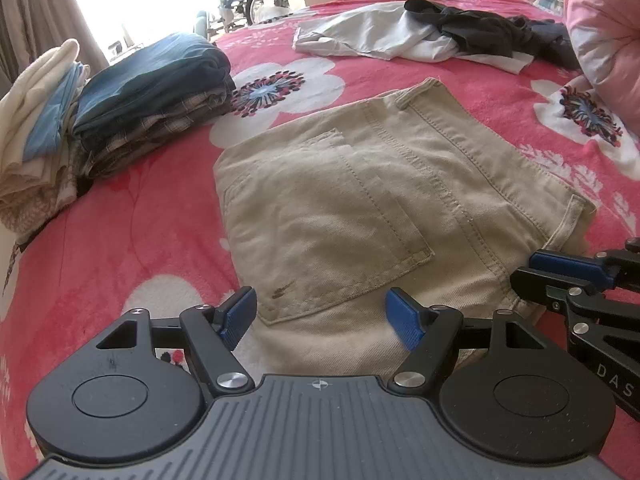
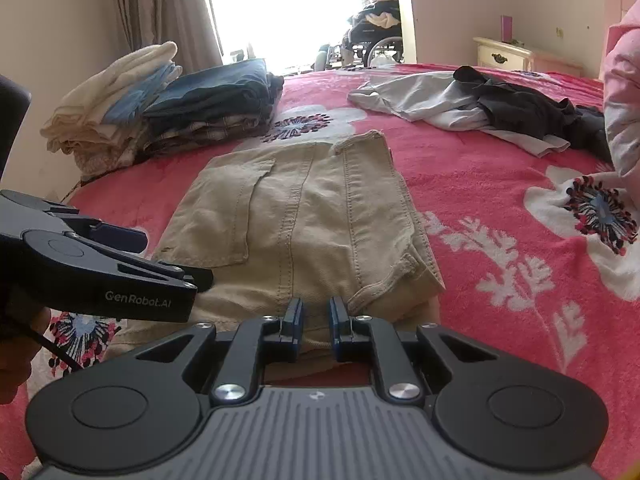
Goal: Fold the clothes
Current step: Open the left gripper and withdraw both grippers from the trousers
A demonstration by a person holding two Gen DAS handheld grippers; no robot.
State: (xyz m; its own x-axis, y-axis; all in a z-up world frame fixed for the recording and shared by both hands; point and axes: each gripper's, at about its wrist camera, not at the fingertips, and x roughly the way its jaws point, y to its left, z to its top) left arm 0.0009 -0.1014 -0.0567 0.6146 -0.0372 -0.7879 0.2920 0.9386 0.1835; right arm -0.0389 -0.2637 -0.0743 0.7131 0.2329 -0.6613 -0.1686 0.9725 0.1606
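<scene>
Stacks of folded garments [image 1: 120,112] sat at ten o'clock; folded khaki cotton trousers [image 1: 360,208] lay mid-bed. Left gripper [image 1: 322,316] jaws gaped empty; right gripper [image 2: 314,330] jaws nearly closed around the trousers' near edge. Grey and black clothes [image 1: 420,36] awaited.

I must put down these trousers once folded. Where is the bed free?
Free: the blanket between the trousers and the pink pillow. Crowded: folded stacks at left, loose clothes at the far side.

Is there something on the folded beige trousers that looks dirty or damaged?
Yes. The beige trousers carry a small dark brown mark low on the back pocket, near its bottom corner, close to the left gripper. It looks like a stain; no tear is visible.
</scene>
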